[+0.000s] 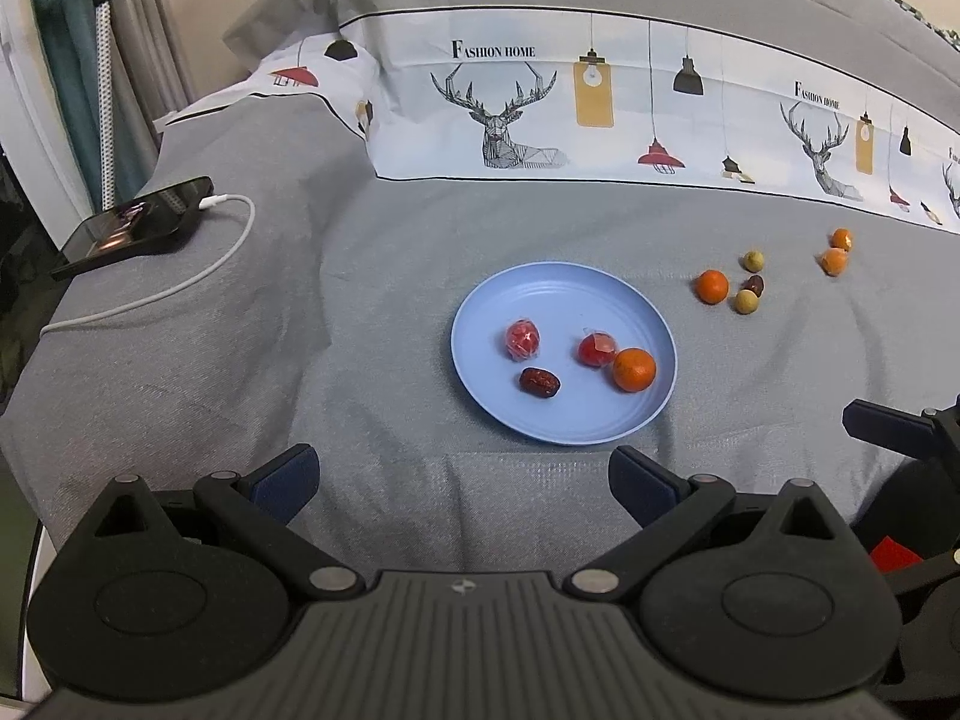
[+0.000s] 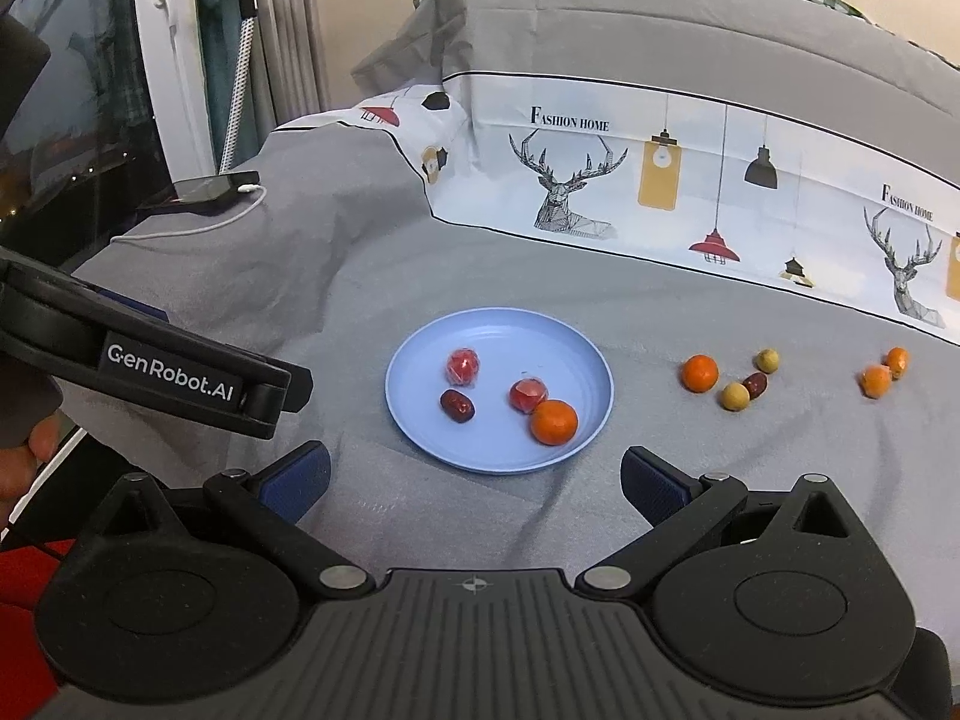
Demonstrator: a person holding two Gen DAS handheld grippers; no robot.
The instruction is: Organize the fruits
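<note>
Left wrist view: our left gripper [image 1: 462, 483] and right gripper [image 2: 474, 483] hover wide apart, empty, over grey bedding [image 1: 240, 360]. Ahead, the blue plate [image 1: 480, 312] holds a date [image 1: 539, 382], seemingly lying crosswise.

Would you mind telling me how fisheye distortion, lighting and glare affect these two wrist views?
Left wrist view: strong barrel distortion bows the printed pillowcase band; soft, even light, faint shadows under the blue plate; the wrapped red fruit shows small glints. Right wrist view: same bowing, dark vignetted corners; the window at left is dark with reflections; fruit on the plate stays sharp.
</note>
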